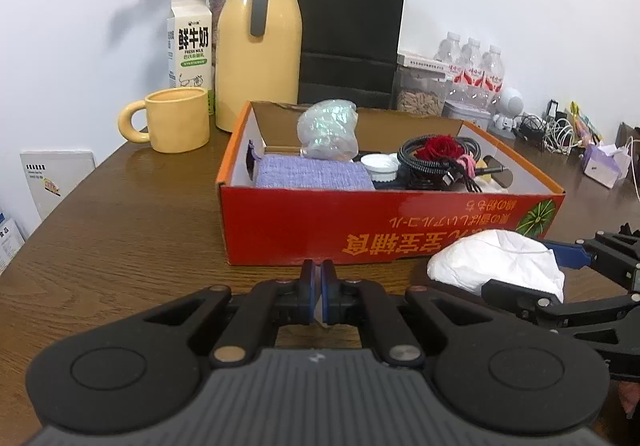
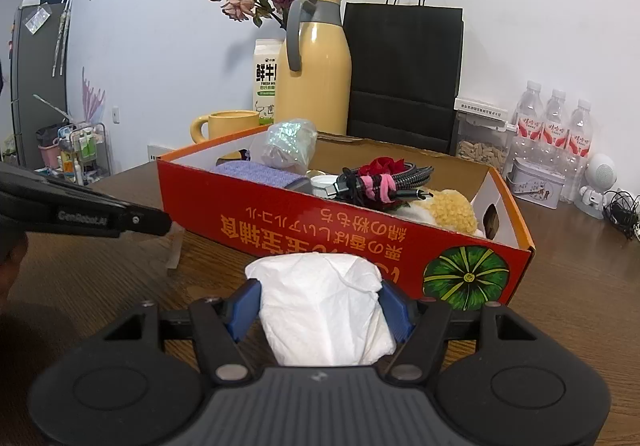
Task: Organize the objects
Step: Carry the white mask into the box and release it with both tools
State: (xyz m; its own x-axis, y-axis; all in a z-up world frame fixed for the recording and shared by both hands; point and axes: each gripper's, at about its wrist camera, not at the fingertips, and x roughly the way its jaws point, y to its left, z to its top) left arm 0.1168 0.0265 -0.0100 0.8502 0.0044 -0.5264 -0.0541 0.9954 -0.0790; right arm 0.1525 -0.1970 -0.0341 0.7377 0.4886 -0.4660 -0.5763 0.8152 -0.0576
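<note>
One crumpled white tissue wad sits pinched between the right gripper fingers on the wood-grain counter, near the red cardboard box (purple knit cloth, coiled cable inside); left gripper fingers closed, empty.

Bright, even light — sharp, fisheye-bent edges

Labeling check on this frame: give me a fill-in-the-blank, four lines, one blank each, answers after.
1. The right gripper is shut on a white ____.
2. The left gripper is shut and holds ____.
3. The mug stands ____ the red box, on the table.
4. The cable lies ____ the box.

Answers: tissue; nothing; outside; inside
</note>
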